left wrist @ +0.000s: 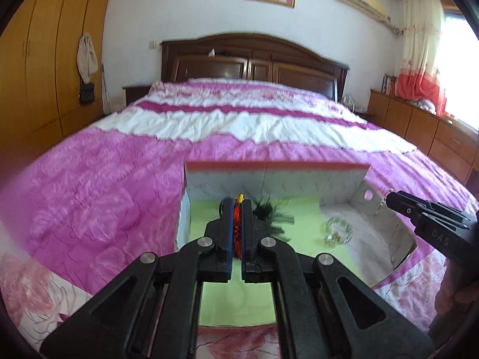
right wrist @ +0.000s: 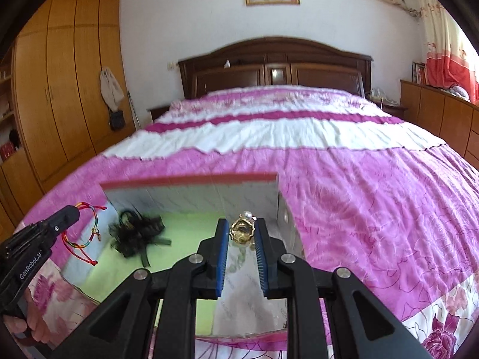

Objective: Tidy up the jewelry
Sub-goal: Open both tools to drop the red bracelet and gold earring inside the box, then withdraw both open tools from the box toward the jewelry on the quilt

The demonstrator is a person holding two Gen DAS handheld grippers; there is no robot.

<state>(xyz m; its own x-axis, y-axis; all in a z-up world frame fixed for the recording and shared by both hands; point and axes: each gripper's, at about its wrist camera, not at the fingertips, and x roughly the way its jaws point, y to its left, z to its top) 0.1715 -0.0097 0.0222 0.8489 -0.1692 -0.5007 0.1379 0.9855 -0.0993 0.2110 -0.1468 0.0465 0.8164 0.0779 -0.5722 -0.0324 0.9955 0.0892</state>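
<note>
Left wrist view: the left claw [left wrist: 236, 209] is pinched on a red braided cord bracelet [left wrist: 238, 224], held over the near-left part of the open box [left wrist: 269, 173] on the bed [left wrist: 89, 194]. The right claw [right wrist: 242, 226] pinches a gold brooch with a pearl [right wrist: 243, 229] above the box's right side. Farther in, a black feathery hairpiece [right wrist: 137, 233] lies on the green lining and a clear bead bracelet [left wrist: 338, 230] on the white part.

Your left gripper [left wrist: 236, 209] has matt black plastic fingers [left wrist: 248, 224] with blue ribbed pads, pinching a woven red cord bracelet [right wrist: 85, 233]. Your right gripper [right wrist: 242, 233] clamps a shiny gold metal brooch [right wrist: 242, 230] topped by a glossy pearl. The cardboard box [left wrist: 314, 176] looks matt grey inside; the quilt [left wrist: 104, 194] beneath is crinkled cloth.
</note>
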